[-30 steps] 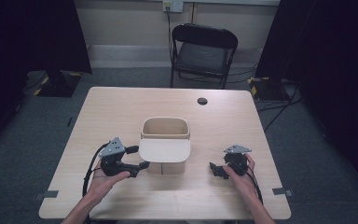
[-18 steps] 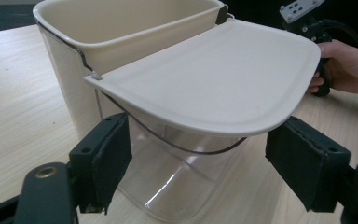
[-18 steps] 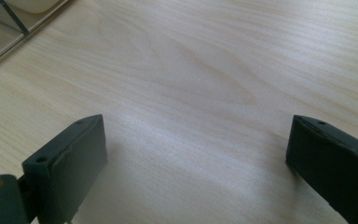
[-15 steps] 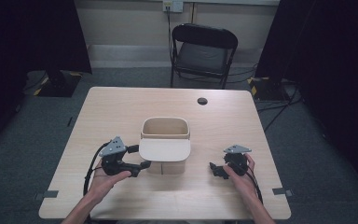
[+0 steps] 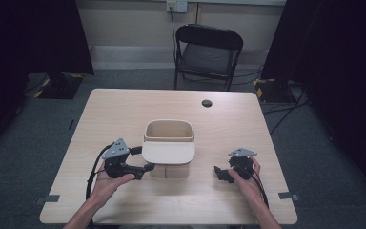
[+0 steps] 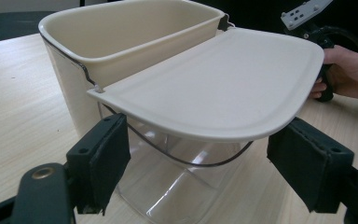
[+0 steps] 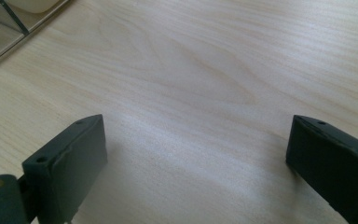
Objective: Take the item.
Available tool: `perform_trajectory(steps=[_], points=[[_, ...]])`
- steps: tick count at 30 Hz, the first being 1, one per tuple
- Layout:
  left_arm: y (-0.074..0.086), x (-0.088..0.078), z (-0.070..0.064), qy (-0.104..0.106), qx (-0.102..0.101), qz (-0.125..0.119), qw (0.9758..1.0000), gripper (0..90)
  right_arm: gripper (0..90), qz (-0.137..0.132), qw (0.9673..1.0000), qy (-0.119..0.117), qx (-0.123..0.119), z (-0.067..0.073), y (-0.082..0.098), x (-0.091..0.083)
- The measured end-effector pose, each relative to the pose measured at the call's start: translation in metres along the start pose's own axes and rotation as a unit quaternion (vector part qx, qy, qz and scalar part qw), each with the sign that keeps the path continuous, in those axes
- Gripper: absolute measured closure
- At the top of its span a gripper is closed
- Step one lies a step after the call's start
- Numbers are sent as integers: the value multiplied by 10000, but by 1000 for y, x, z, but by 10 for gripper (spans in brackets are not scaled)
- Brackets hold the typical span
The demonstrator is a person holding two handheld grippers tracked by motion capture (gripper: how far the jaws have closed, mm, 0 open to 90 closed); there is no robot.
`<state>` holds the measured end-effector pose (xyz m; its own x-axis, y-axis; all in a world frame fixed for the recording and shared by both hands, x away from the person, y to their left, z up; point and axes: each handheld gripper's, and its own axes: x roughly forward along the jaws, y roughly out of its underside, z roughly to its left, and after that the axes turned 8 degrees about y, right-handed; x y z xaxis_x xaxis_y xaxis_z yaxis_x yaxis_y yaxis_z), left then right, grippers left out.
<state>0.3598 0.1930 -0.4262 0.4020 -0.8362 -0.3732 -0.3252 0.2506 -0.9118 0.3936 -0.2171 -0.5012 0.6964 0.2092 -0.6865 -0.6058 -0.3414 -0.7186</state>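
Observation:
A cream bin (image 5: 168,130) with a clear lower body (image 6: 186,186) stands mid-table, its flat cream lid (image 5: 168,152) swung out level toward me. My left gripper (image 5: 147,167) lies on its side at the lid's front left corner. In the left gripper view its jaws (image 6: 205,170) stand wide apart just under the lid (image 6: 223,88); they have just opened a little further and press on nothing. My right gripper (image 5: 220,174) rests on the table to the bin's right, a hand around it. Its jaws (image 7: 196,158) are open over bare wood.
A small black round thing (image 5: 207,103) lies near the table's far edge. A black folding chair (image 5: 208,55) stands beyond the table (image 5: 248,129). Grey tape marks (image 5: 46,199) sit at the front corners. Cables trail from both grippers toward me.

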Motion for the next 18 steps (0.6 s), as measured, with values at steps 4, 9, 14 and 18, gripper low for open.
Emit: perform_trajectory(steps=[4, 9, 14, 18], points=[[-1, -1, 0, 6, 1, -16, 10000, 205, 45, 0, 10000, -5, 0, 0, 0, 0], [-1, -2, 1, -61, -25, -30, 10000, 195, 45, 8, 10000, -4, 7, 0, 0, 0], [-2, -2, 2, -118, -72, -130, 9998, 186, 45, 0, 10000, -5, 0, 0, 0, 0], [-3, -3, 2, -126, -31, -117, 9998, 191, 45, 7, 10000, 2, 6, 0, 0, 0]])
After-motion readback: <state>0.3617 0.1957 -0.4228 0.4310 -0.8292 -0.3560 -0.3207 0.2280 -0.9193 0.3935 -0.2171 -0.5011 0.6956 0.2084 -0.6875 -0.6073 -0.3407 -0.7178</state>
